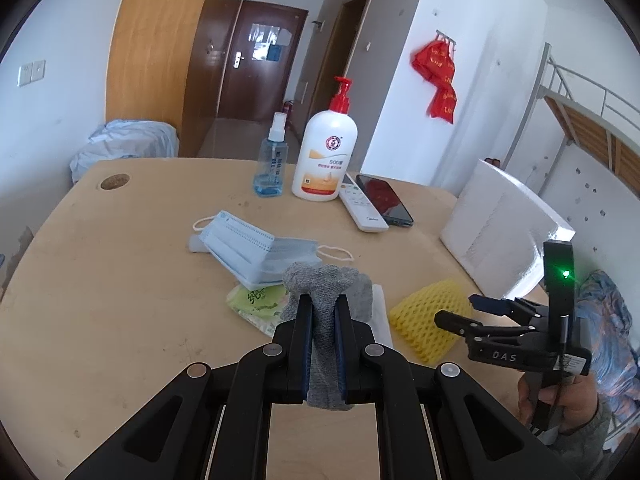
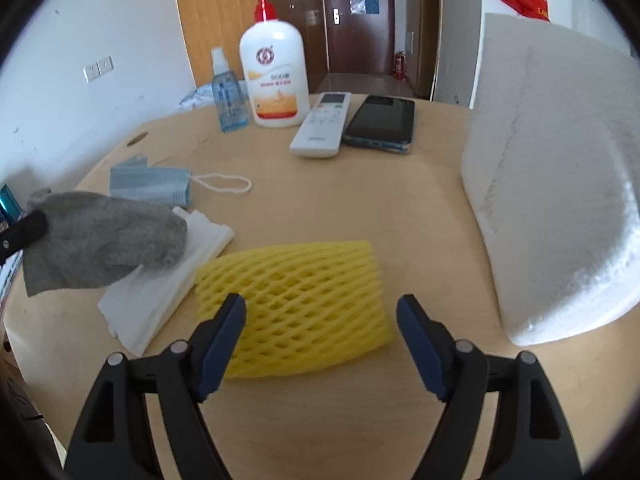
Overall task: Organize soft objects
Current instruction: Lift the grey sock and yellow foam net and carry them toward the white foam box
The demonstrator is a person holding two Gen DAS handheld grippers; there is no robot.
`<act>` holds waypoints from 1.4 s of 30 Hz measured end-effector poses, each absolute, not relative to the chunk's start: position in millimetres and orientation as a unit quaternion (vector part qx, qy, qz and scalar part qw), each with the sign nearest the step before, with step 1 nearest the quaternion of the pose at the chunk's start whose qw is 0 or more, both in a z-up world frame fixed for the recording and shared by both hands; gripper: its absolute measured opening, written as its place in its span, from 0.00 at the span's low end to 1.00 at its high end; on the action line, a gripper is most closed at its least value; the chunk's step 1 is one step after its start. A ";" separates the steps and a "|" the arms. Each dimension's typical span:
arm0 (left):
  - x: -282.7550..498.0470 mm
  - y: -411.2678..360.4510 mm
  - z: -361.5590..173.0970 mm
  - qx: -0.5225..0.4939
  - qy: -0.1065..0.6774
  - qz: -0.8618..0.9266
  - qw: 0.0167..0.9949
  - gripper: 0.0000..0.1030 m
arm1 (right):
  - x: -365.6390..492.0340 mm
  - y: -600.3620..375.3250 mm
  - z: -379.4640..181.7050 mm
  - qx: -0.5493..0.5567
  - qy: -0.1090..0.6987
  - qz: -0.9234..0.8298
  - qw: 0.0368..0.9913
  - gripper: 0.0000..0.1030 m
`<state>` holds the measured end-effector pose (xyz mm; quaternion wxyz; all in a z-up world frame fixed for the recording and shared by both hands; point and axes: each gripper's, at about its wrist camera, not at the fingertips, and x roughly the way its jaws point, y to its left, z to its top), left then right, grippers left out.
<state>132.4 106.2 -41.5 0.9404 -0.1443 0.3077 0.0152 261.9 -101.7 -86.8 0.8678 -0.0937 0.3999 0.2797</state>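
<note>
Dormitory-style room: metal bunk bed (image 1: 576, 120), wooden wardrobe (image 1: 160, 52), entrance door (image 1: 256, 60), cluttered desk (image 1: 120, 280).

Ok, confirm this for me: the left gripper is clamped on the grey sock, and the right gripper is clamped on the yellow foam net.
Not quite. The left gripper is indeed clamped on the grey sock, but the right gripper is open: in the right wrist view its fingers stand apart on either side of the yellow foam net, which lies on the table.

Bare table (image 2: 360, 208) mid; foam block (image 2: 560, 184) walls right; bottles (image 2: 276, 76) behind.
</note>
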 end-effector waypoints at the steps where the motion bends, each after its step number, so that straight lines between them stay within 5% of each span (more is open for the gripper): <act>1: 132.6 106.6 -43.0 -0.144 0.309 0.017 0.940 0.10 | 261.9 -100.3 -88.8 -0.098 0.401 0.278 0.867 0.79; 7: 133.8 106.1 -48.4 -0.141 0.312 0.023 0.939 0.10 | 257.1 -95.7 -92.0 -0.114 0.401 0.274 0.867 0.75; 8: 133.8 105.8 -48.8 -0.141 0.312 0.023 0.939 0.10 | 256.3 -94.2 -92.6 -0.120 0.399 0.273 0.867 0.69; 10: 133.3 104.7 -49.0 -0.138 0.310 0.024 0.940 0.10 | 255.9 -92.4 -95.1 -0.125 0.404 0.276 0.863 0.32; 13: 133.3 104.4 -49.8 -0.138 0.310 0.025 0.940 0.10 | 254.7 -94.2 -93.6 -0.120 0.404 0.287 0.860 0.20; 42: 83.5 56.3 19.6 -0.093 0.238 -0.020 0.967 0.10 | 170.1 -150.2 -6.6 -0.014 0.281 0.330 0.901 0.17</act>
